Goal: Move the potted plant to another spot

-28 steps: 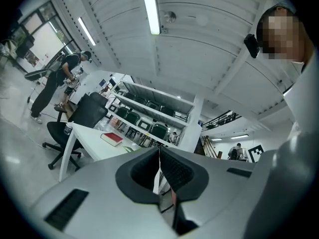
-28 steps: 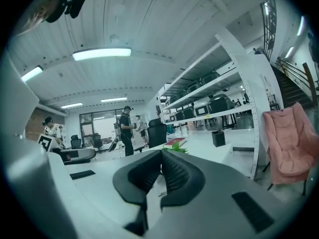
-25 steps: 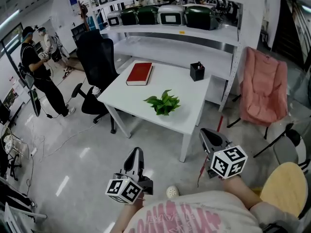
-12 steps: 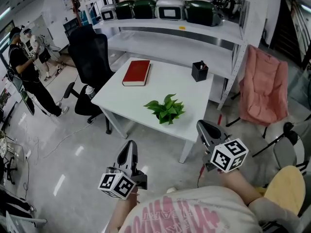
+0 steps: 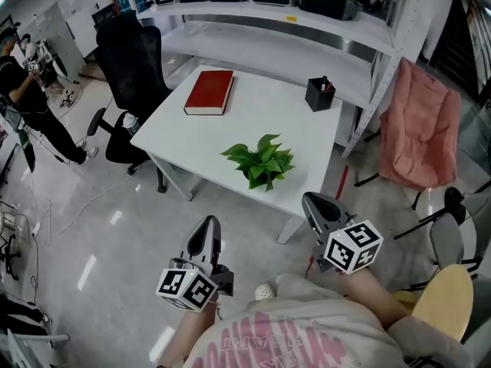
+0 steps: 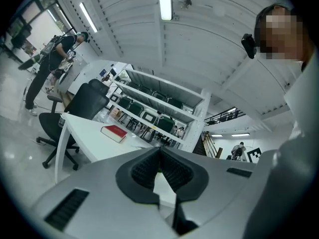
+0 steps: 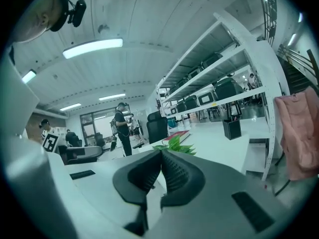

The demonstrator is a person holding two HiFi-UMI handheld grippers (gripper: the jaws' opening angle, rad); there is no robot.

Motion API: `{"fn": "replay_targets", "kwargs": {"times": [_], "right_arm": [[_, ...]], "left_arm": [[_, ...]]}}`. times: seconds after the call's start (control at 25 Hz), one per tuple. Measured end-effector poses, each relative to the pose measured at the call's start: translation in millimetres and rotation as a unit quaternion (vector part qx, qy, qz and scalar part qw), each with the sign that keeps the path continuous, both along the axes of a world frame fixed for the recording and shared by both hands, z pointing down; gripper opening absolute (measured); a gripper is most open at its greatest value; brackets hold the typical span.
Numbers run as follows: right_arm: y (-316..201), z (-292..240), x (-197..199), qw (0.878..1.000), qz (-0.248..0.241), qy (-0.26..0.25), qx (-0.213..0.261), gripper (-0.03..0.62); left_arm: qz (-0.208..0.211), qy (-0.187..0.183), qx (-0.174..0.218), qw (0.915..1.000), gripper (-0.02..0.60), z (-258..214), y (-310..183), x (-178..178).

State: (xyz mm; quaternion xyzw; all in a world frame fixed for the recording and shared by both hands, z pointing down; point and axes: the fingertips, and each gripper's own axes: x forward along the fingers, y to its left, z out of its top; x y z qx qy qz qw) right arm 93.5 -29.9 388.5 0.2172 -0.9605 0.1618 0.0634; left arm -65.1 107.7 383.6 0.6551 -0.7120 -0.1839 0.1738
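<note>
Your left tool (image 5: 209, 225) and right tool (image 5: 311, 203) are both clenched and empty, short of the tabletop (image 5: 199, 140). The plant (image 5: 261, 162) sits near its front edge, beyond both.

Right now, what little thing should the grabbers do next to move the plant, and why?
Probably open the right gripper and reach forward to the potted plant. Both it and the left gripper are shut, empty, and short of the table.
</note>
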Motion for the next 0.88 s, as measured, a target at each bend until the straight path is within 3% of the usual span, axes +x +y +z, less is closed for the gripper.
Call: {"fn": "replay_targets", "kwargs": {"times": [0.16, 0.36, 0.44, 0.52, 0.64, 0.88], "right_arm": [[-7, 31, -11, 1.000, -0.014, 0.007, -0.019, 0.015], [-22, 58, -27, 0.999, -0.030, 0.010, -0.020, 0.017], [-26, 70, -34, 0.999, -0.039, 0.019, -0.024, 0.113], [-30, 82, -41, 0.998, -0.046, 0.034, -0.021, 0.138], [-35, 99, -56, 0.997, -0.061, 0.055, -0.013, 0.229], [-40, 116, -81, 0.994, -0.082, 0.070, -0.003, 0.307]], "left_arm": [[0.010, 0.010, -0.017, 0.9998, 0.025, 21, -7, 2], [-0.015, 0.029, -0.030, 0.9990, 0.025, 46, -7, -9], [-0.016, 0.039, -0.042, 0.9982, 0.025, 57, -9, -10], [-0.014, 0.050, -0.050, 0.9974, 0.025, 66, -14, -11], [-0.018, 0.057, -0.054, 0.9968, 0.025, 73, -25, -18], [-0.022, 0.069, -0.049, 0.9962, 0.025, 76, -43, -25]]}}
